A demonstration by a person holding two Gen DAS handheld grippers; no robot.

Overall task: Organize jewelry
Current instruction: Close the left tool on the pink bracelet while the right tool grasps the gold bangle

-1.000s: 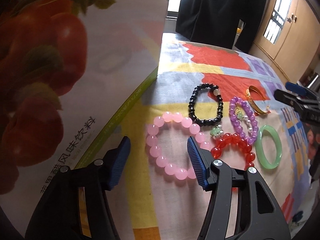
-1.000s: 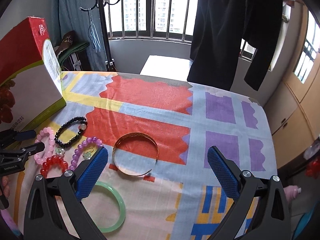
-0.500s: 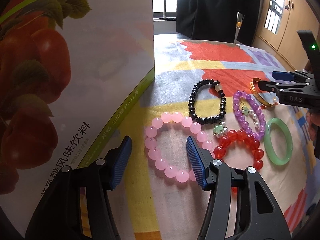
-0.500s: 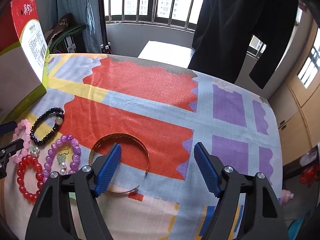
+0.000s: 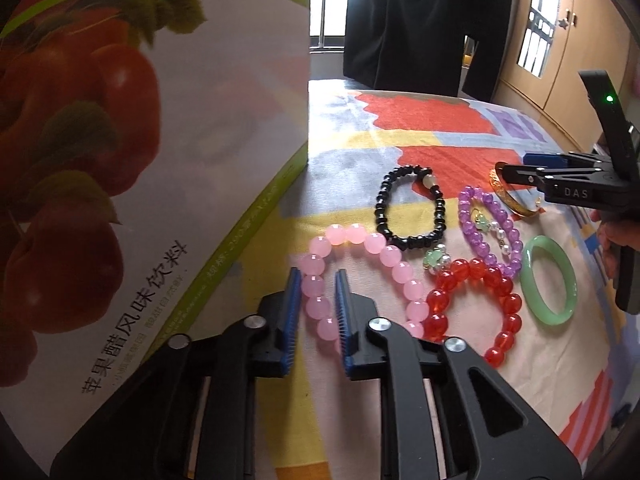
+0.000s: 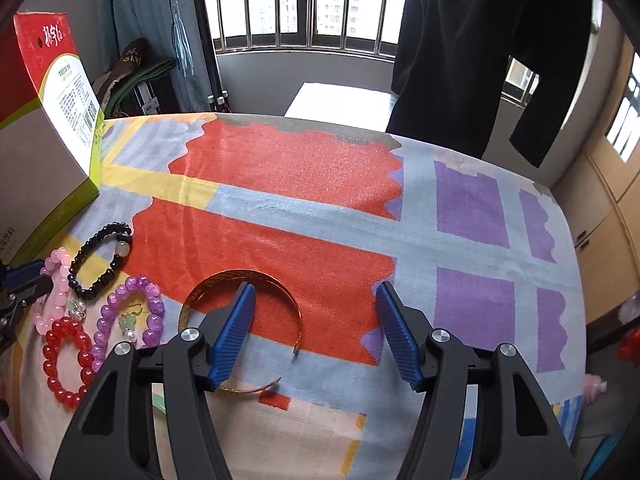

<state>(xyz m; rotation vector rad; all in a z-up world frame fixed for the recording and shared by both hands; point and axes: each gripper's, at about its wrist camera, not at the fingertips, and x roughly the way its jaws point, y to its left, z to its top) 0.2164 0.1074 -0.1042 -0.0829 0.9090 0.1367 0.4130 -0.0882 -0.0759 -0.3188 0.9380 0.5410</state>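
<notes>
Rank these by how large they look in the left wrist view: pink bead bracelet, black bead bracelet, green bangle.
1. pink bead bracelet, clearly the widest loop, though also nearest the camera.
2. black bead bracelet and green bangle: they look about alike, so I do not rank them.

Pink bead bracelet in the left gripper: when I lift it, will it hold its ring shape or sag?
The pink bead bracelet will likely sag: its loop already lies uneven on the cloth. The left gripper has just closed on one side, so the rest should dangle. Round, glossy beads may slip.
</notes>
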